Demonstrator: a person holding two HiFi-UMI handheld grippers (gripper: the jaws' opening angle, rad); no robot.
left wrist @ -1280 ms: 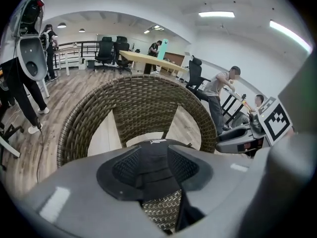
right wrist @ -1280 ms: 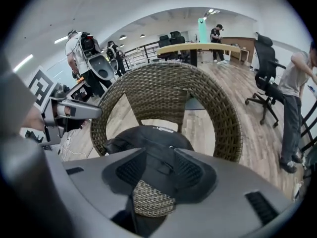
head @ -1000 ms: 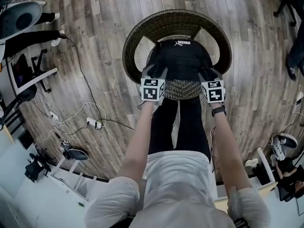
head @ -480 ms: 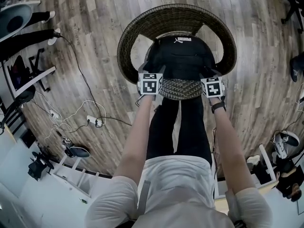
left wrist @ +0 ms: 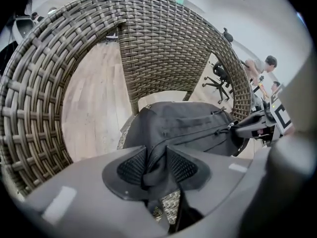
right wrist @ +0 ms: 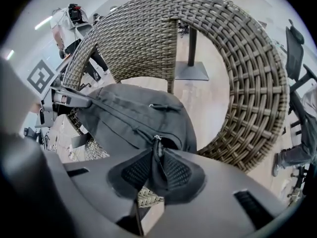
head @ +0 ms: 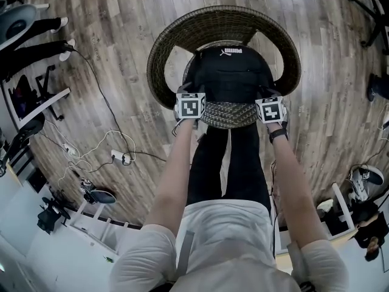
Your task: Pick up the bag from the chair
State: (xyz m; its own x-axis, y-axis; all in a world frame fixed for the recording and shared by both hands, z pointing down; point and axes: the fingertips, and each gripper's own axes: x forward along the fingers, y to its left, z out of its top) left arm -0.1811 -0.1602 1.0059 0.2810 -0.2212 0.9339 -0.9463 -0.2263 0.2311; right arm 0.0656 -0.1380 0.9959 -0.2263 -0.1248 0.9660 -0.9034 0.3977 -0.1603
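White short-sleeved shirt (head: 226, 239), black trousers (head: 206, 163), black watch (head: 279, 135) on right wrist.

Wood-plank floor (head: 121, 29) spreads all round. At the left, pale cables (head: 97, 148) loop across it to a power strip (head: 120, 158). Farther up-left, a bystander's dark-trousered legs (head: 27, 55) end in white shoes (head: 68, 43). A black office-chair base (head: 369, 8) stands upper right, and a sneaker (head: 369, 176) lies lower right.

Bright, even indoor light, soft shadows, strong fisheye bending at edges.
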